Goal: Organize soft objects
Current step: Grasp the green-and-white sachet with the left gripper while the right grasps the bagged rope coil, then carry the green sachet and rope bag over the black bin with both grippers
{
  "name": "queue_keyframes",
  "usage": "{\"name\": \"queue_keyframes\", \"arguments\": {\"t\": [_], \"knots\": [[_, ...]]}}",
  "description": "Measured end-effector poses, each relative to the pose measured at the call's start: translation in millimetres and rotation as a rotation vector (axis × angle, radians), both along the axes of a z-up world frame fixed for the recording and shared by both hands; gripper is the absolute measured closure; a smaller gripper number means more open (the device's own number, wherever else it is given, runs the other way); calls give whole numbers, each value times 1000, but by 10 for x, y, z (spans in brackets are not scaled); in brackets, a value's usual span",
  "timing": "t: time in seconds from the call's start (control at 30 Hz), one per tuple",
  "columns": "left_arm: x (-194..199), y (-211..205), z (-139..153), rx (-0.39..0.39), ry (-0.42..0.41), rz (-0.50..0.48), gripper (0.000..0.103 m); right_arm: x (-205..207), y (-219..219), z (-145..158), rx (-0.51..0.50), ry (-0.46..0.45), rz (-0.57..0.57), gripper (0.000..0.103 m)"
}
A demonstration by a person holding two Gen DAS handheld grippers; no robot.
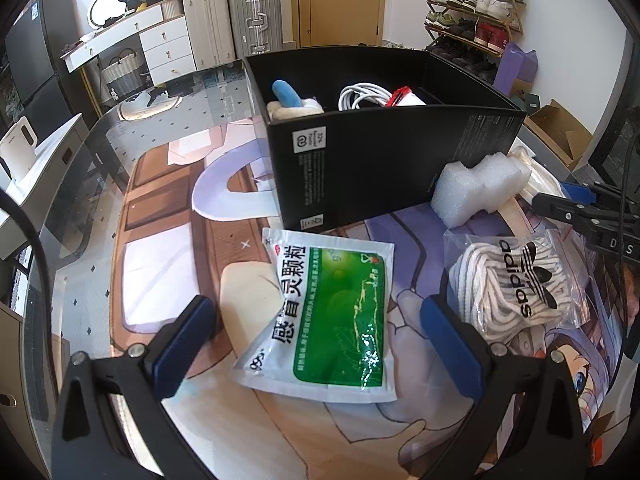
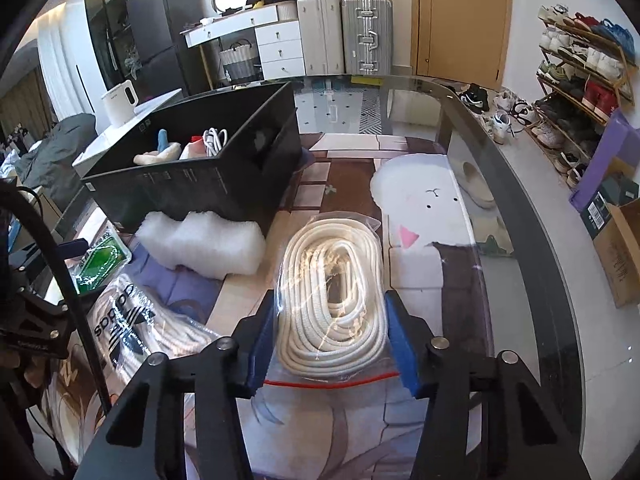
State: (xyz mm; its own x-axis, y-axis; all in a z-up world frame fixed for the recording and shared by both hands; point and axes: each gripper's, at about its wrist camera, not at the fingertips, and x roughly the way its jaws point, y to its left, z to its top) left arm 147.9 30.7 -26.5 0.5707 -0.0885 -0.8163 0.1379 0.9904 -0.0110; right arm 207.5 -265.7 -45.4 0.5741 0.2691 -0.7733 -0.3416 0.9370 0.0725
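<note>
Two claws in play, and the right claw (image 2: 332, 344) has the job right now: its blue pads sit against both flanks of the bagged rope coil (image 2: 334, 292), narrowed onto it, bag resting on the surface (image 2: 460, 280). I read that as a grip just taken, lift not yet made. To do this well I'd squeeze through the coil itself, not only the slippery plastic, then rise straight up so the red zip edge doesn't drag. The black box (image 2: 208, 176) stands ahead and to the left, already carrying a plush toy (image 2: 158, 152) and a white cable (image 2: 214, 138), so I'd clear its near wall before letting go. White foam (image 2: 200, 242) lies just beside the box on that path; I'd pass above it.

My left claw (image 1: 320, 344) hangs wide and empty over the green sachet (image 1: 332, 316), with the branded lace bag (image 1: 516, 280) just beside its right finger.
</note>
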Motion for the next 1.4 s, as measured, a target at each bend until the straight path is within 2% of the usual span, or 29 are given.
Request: {"name": "queue_keyframes", "arguments": {"t": [0.2,0.23,0.27,0.33,0.47,0.87,1.4], "knots": [[-54,27,21,-2,-14,8,11,-143,-12,63,12,-24,25,53],[-76,22,23,-4,-20,3,19,-165,-11,72,13,-28,27,53],[-92,24,37,-8,-31,-4,34,-184,-10,90,15,-33,29,53],[-131,8,63,-12,-48,-29,55,-226,-13,125,23,-42,30,53],[-173,26,98,-26,-62,-35,67,-296,1,202,32,-68,38,53],[-363,119,206,-73,-113,2,69,-478,16,367,28,-123,34,53],[-559,146,637,-65,-227,41,69,-742,42,651,68,-202,67,53]]}}
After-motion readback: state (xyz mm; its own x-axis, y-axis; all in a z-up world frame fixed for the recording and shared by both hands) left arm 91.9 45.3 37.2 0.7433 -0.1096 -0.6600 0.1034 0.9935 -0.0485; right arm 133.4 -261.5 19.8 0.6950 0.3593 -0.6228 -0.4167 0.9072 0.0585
